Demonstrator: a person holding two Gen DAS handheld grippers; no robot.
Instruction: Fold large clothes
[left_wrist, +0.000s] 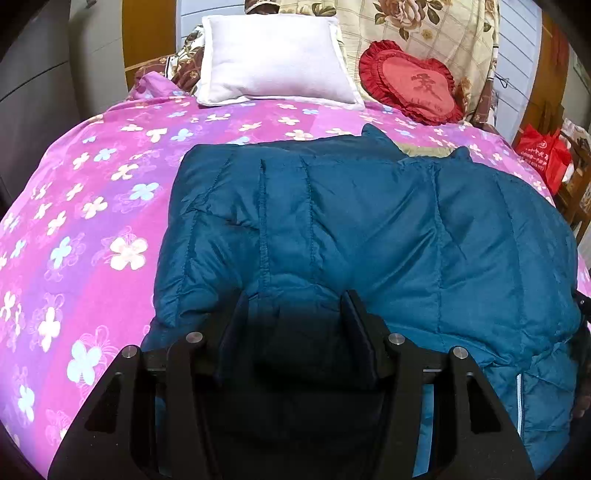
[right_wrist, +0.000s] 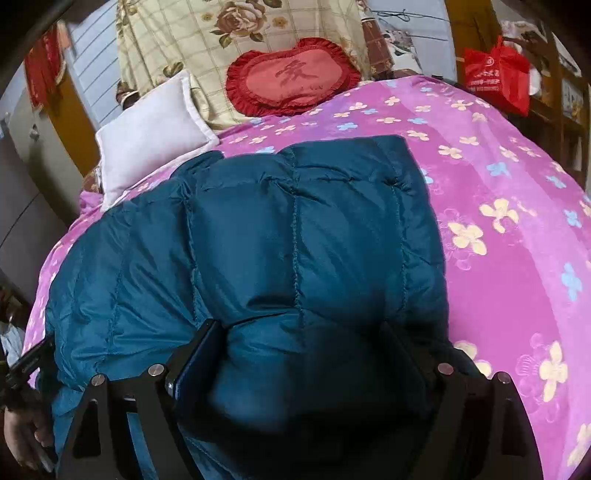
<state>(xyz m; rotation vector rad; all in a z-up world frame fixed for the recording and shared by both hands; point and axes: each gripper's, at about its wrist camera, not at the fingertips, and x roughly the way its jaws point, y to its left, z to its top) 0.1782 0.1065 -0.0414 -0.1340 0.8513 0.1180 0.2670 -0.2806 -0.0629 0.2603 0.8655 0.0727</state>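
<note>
Bedding fills most of what we see: a pink-purple duvet (left_wrist: 92, 206) printed with pale flowers covers the bed, running from our grippers out toward 12 o'clock. On it lies the teal quilted down jacket (left_wrist: 369, 229), the next largest thing, spread across the near half of the bed; in the left wrist view it sits from the centre out to 3 o'clock, and in the right wrist view it runs from the centre to 9 o'clock (right_wrist: 258, 240). Its near edge bulges up between the fingers of both tools. Beyond the jacket, at 12 o'clock, a cream floral quilt (left_wrist: 424, 26) is propped at the head of the bed. Against it leans a white pillow (left_wrist: 273, 61) at about 11 o'clock, and just beside that, at 1 o'clock, a red heart-shaped cushion (left_wrist: 410, 83) with a frilled edge. A red shopping bag (left_wrist: 543, 155) hangs off to 2 o'clock past the edge of the bed. Our left gripper (left_wrist: 295, 302) has its jaws spread, with a fold of jacket fabric lying between them; we cannot tell whether the pads press it. Our right gripper (right_wrist: 306, 332) is likewise spread wide around a puffed bulge of the jacket, its right finger mostly hidden by the fabric.
</note>
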